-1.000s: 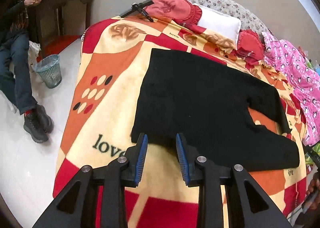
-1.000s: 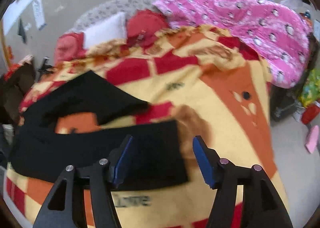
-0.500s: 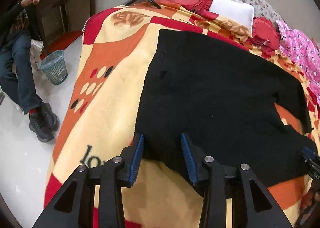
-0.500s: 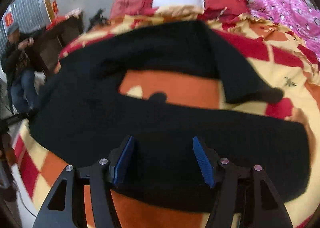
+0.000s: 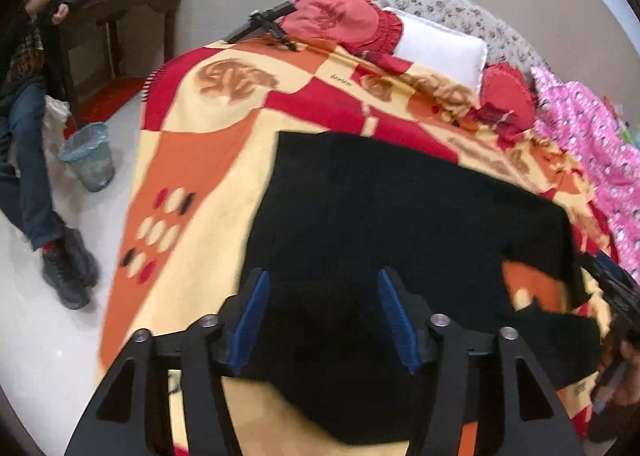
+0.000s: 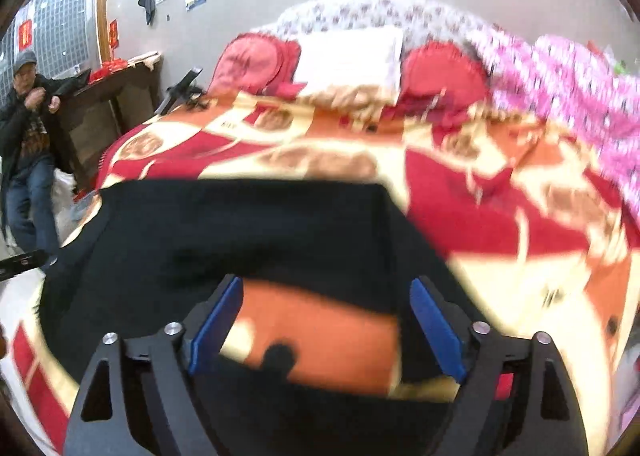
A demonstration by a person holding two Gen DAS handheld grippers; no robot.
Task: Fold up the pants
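Black pants (image 5: pixel 400 215) lie spread flat on a bed with a red, orange and cream blanket (image 5: pixel 192 159). My left gripper (image 5: pixel 322 316) is open, its blue pads over the near edge of the waist part. In the right wrist view the pants (image 6: pixel 240 232) fill the lower left, with the blanket showing in the gap between the two legs. My right gripper (image 6: pixel 326 330) is open over that gap, just above the fabric. The right gripper also shows at the right edge of the left wrist view (image 5: pixel 616 288).
Red cushions (image 5: pixel 340 21) and a white pillow (image 5: pixel 438 51) lie at the head of the bed. A pink quilt (image 5: pixel 592 159) lies on the right. A black stand (image 5: pixel 264 25) sits at the far corner. A seated person (image 5: pixel 28 127) and a waste basket (image 5: pixel 90 161) are on the left floor.
My left gripper has opened wider and moved further over the pants. My right gripper has swung to face the head of the bed, now over the gap between the legs.
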